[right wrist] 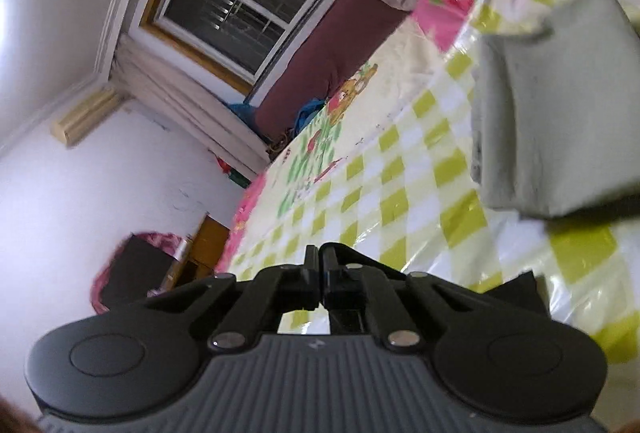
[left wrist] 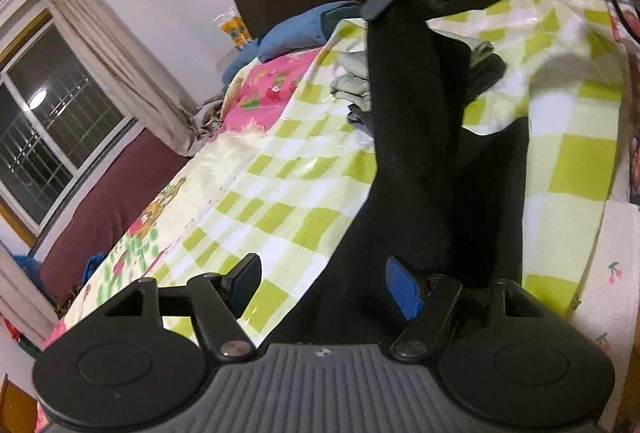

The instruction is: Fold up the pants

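Holding my left tool [left wrist: 324, 285] open over the black pants [left wrist: 404, 137]; at one o'clock my right tool [left wrist: 380, 3] pinches them.

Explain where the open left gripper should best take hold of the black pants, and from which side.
Probably the near edge of the black pants, lying just ahead of the left gripper: come in low from the near side, since the cloth lies flat there.
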`<state>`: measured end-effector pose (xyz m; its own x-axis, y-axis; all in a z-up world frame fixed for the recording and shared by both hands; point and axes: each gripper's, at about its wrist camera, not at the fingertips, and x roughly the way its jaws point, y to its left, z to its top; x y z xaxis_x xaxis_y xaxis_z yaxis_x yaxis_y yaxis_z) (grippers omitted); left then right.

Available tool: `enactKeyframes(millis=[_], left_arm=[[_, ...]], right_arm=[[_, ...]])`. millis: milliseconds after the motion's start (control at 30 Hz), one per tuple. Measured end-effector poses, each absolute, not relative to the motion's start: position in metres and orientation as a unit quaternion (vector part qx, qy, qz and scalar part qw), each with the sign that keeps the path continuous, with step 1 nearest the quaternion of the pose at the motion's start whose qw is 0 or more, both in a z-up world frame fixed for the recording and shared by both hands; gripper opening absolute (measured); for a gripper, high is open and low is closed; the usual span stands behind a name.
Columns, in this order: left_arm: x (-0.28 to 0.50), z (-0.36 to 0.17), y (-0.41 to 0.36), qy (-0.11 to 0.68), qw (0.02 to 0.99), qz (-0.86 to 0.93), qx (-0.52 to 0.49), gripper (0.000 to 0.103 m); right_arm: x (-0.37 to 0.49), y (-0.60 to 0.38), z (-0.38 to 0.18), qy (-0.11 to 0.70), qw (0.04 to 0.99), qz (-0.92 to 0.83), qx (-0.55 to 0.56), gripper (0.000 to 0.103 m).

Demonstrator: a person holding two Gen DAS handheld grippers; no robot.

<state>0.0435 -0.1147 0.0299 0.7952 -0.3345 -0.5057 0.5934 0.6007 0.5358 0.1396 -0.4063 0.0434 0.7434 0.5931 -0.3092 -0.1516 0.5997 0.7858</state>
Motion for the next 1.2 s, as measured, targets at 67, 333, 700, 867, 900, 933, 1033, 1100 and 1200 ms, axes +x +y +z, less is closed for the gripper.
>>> enactKeyframes(millis=[67, 333, 700, 867, 900, 933, 1033, 1100, 1200], left_arm=[[0.044, 0.027, -0.115, 0.186, 0.876, -0.268, 0.354, 0.083], [0.04, 0.0, -0.142, 0.19, 0.862, -0.31, 0.354, 0.083], [0.029, -0.004, -0.219, 0.093, 0.879, -0.3, 0.359, 0.083], [0.042, 0.006, -0.224, 0.11, 0.887, -0.287, 0.344, 0.051], [0.047, 0.013, -0.219, 0.125, 0.893, -0.29, 0.322, 0.05], [0.053, 0.019, -0.213, 0.14, 0.896, -0.29, 0.305, 0.043], [0.072, 0.026, -0.203, 0.18, 0.903, -0.283, 0.269, 0.026], [0.082, 0.026, -0.197, 0.21, 0.904, -0.285, 0.241, 0.024], [0.092, 0.03, -0.192, 0.239, 0.906, -0.288, 0.2, 0.023]], right_arm=[[0.14, -0.404, 0.035, 0.298, 0.846, 0.203, 0.392, 0.004], [0.144, -0.421, 0.002, 0.33, 0.828, 0.138, 0.432, 0.005], [0.153, -0.42, -0.002, 0.323, 0.789, 0.147, 0.502, 0.005], [0.148, -0.421, 0.001, 0.32, 0.793, 0.143, 0.498, 0.006], [0.147, -0.422, 0.002, 0.32, 0.799, 0.14, 0.49, 0.008], [0.146, -0.423, 0.002, 0.32, 0.805, 0.137, 0.48, 0.008], [0.144, -0.426, 0.0, 0.322, 0.812, 0.133, 0.469, 0.008], [0.14, -0.426, -0.002, 0.324, 0.81, 0.134, 0.469, 0.009], [0.127, -0.422, 0.002, 0.322, 0.82, 0.135, 0.454, 0.018]])
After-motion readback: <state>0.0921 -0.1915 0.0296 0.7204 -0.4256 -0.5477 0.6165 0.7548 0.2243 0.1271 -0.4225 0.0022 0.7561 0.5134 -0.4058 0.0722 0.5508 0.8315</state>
